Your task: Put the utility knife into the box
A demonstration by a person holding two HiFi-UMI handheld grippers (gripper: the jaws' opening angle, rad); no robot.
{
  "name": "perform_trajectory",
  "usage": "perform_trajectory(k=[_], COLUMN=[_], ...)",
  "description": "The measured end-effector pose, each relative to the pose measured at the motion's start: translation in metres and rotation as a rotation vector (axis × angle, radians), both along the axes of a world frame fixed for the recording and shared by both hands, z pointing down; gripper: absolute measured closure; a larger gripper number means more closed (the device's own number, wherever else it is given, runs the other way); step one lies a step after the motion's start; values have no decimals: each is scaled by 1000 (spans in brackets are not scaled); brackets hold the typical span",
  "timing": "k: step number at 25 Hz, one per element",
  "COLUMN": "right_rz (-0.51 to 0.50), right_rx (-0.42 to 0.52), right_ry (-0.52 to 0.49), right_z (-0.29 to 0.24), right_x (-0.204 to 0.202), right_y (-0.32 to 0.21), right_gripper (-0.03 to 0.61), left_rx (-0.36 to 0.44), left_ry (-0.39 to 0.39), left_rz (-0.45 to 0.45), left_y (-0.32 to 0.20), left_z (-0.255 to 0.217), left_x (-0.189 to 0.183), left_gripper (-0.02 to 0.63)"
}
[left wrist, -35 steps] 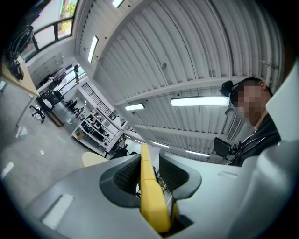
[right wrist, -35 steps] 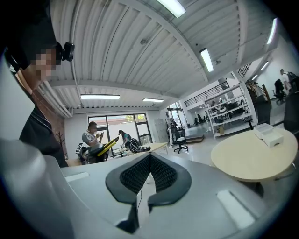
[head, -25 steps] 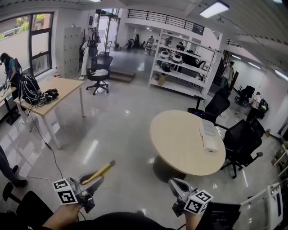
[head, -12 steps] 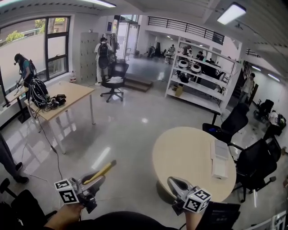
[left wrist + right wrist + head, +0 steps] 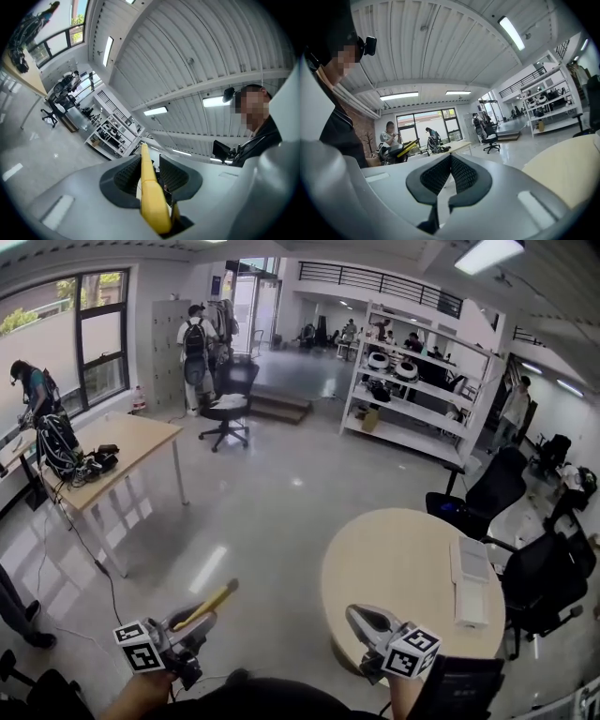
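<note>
The yellow utility knife (image 5: 210, 602) sticks out up and to the right from my left gripper (image 5: 198, 622), which is shut on it low at the left of the head view. In the left gripper view the knife (image 5: 150, 192) runs between the ribbed pads of that gripper (image 5: 149, 172), pointing at the ceiling. My right gripper (image 5: 360, 618) is low at the centre right, shut with nothing in it; its pads meet in the right gripper view (image 5: 450, 169). A flat white box (image 5: 470, 562) lies on the round table (image 5: 394, 568), beyond both grippers.
A second white box (image 5: 472, 606) lies beside the first. Black office chairs (image 5: 492, 488) stand around the round table. A rectangular desk (image 5: 108, 451) with bags is at the left, shelving (image 5: 412, 395) at the back. People stand by the window and lockers.
The head view has shifted, and the round table now sits a little nearer and further right. Both grippers keep their places and grips. The person with the backpack has moved left at the back.
</note>
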State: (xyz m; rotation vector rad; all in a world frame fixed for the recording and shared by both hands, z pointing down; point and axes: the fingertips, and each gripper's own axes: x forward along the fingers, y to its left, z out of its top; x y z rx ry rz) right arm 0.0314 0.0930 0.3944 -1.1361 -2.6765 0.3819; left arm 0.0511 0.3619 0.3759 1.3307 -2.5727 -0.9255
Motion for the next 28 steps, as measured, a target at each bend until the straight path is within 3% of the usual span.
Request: perform_trajectory(k=[7, 12, 20, 28], right_rz=[158, 248, 371, 381], right_rx=[-14, 14, 41, 18], right_ry=[12, 10, 37, -2], right_z=[-18, -15, 7, 12], right_x=[-107, -151, -189, -222], right_y=[14, 8, -89, -179], right_gripper=[565, 563, 565, 565], left_rx=[-8, -17, 2, -24], left_ry=[-55, -59, -38, -43], left_rz=[175, 309, 420, 471], left_y=[11, -15, -124, -232], left_z=[-18, -12, 0, -9], left_x=[-158, -244, -327, -349], left_gripper=[495, 495, 495, 495])
